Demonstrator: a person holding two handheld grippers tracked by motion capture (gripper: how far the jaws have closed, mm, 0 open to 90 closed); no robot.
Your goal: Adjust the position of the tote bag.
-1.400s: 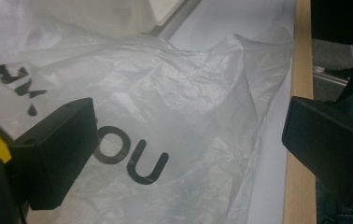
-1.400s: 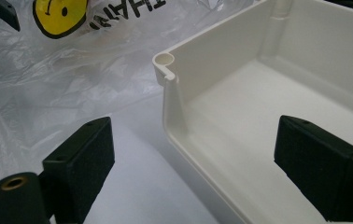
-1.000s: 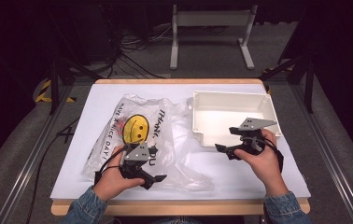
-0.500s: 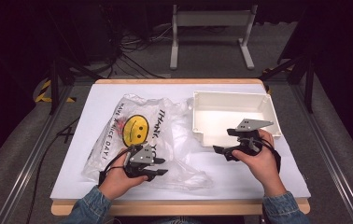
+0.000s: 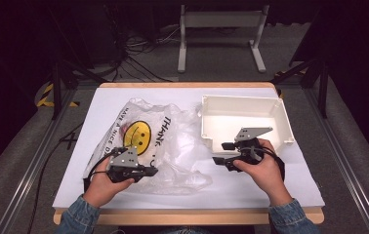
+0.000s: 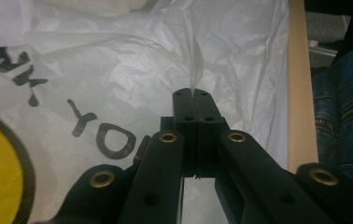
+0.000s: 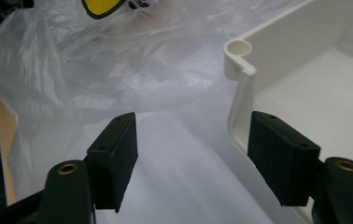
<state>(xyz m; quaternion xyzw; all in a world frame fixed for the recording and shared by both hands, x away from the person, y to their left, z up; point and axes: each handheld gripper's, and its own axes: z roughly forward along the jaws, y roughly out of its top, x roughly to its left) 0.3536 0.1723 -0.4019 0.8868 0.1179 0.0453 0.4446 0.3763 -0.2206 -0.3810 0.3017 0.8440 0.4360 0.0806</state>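
Pinching a thin fold of the clear plastic bag (image 6: 118,70), the left gripper (image 6: 193,95) has its two black jaws pressed flat together, with a sliver of film rising from the seam between them in the left gripper view. From the high view that same left gripper (image 5: 149,171) sits at the near edge of the bag (image 5: 173,146), which lies crumpled on the left half of the white table (image 5: 99,112), its yellow smiley print (image 5: 138,136) and black lettering facing up. The bag's right side spreads toward the white plastic bin (image 5: 280,109), which stands on the right half of the table, and in the high view the film seems to reach the bin's near left corner, though whether they touch cannot be told. The right gripper (image 5: 220,152) is held just in front of that corner, pointing toward the bag; its jaws have just been closing, yet in the right gripper view they stand well apart with nothing pressed between the pads (image 7: 116,154). In that view the right gripper (image 7: 191,163) looks over bare table with the bag (image 7: 95,70) bunched ahead and to the left, and the bin's rounded corner post (image 7: 237,51) ahead and to the right, the bin wall running just beside the right-hand pad. Denim sleeves (image 5: 82,217) enter from the bottom of the high view.
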